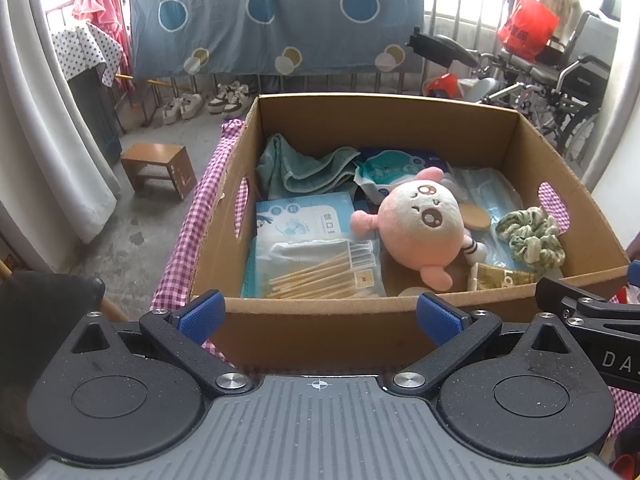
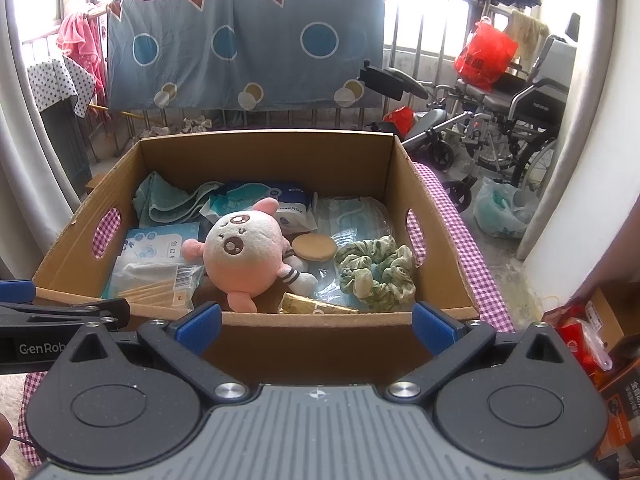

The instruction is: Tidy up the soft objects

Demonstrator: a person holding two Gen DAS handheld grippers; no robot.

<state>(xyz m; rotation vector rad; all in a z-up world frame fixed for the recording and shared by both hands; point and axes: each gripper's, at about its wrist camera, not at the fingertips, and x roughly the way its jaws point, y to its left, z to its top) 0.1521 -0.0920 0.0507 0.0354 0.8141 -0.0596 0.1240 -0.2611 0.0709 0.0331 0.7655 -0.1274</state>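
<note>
An open cardboard box (image 1: 532, 148) (image 2: 432, 236) stands on a pink checked cloth. Inside lie a pink round plush toy (image 1: 420, 224) (image 2: 248, 250), a green scrunchie (image 1: 532, 238) (image 2: 376, 272), a teal towel (image 1: 304, 168) (image 2: 168, 200), a pack of cotton swabs (image 1: 316, 270) (image 2: 156, 282), wipe packs (image 1: 396, 170) (image 2: 260, 200) and a bag of face masks (image 2: 356, 216). My left gripper (image 1: 320, 316) is open before the box's near wall, holding nothing. My right gripper (image 2: 318, 322) is open too, beside it, also in front of the near wall.
The pink checked cloth (image 1: 184, 240) (image 2: 460, 216) covers the surface under the box. A small wooden stool (image 1: 160, 168) stands on the floor at left. A wheelchair (image 2: 516, 120) and bags sit at right. A patterned sheet (image 2: 240, 40) hangs on the railing behind.
</note>
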